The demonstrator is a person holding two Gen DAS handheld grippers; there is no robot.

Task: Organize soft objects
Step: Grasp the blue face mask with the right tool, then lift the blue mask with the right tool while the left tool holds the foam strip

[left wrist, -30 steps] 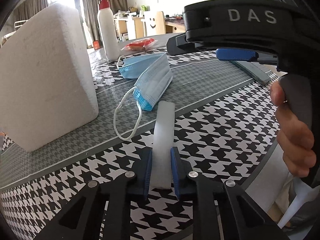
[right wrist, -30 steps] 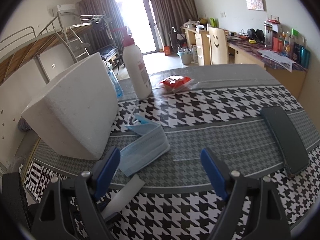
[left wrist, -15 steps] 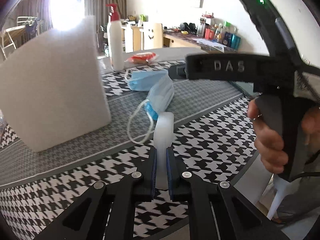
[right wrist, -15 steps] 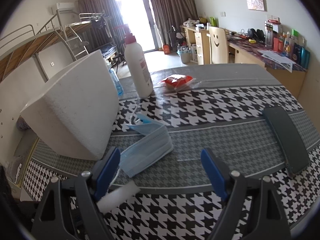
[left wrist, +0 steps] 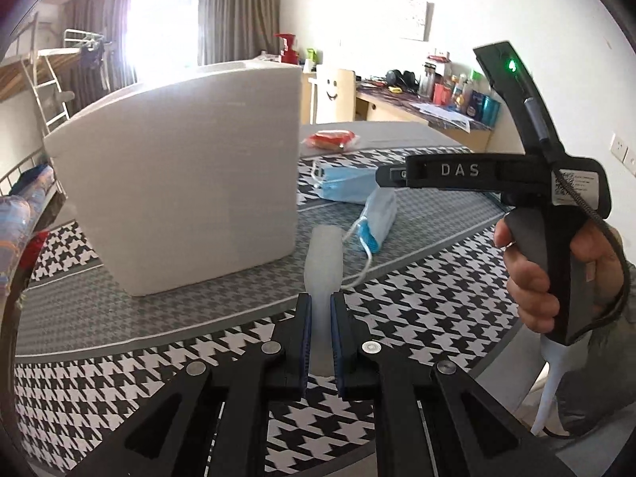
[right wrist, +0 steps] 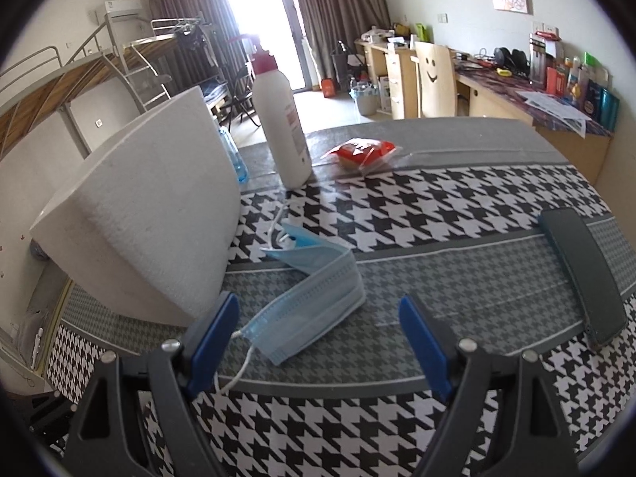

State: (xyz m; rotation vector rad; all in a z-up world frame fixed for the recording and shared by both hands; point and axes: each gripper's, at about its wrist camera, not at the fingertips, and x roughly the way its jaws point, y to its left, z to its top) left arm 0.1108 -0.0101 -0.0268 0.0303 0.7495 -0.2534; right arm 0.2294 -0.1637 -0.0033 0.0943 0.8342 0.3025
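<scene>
My left gripper (left wrist: 319,318) is shut on a white translucent soft strip (left wrist: 322,262), squeezed thin between the blue pads and held above the houndstooth table, pointing at the white foam box (left wrist: 187,175). Two blue face masks (left wrist: 357,194) lie to the right of the box. My right gripper (right wrist: 318,342) is open and empty, low over the table, with the nearer mask (right wrist: 310,310) between and just beyond its fingertips. The foam box (right wrist: 147,214) stands to its left. The right gripper's body shows in the left wrist view (left wrist: 497,177).
A white pump bottle with a red top (right wrist: 280,123) stands behind the box. A red packet in clear wrap (right wrist: 363,151) lies at the far side. A dark flat case (right wrist: 582,274) lies at the right. The table edge runs close at the front right.
My left gripper has closed tight on the strip, lifted it off the table and swung left toward the foam box. My right gripper has moved forward a little toward the mask, still open.
</scene>
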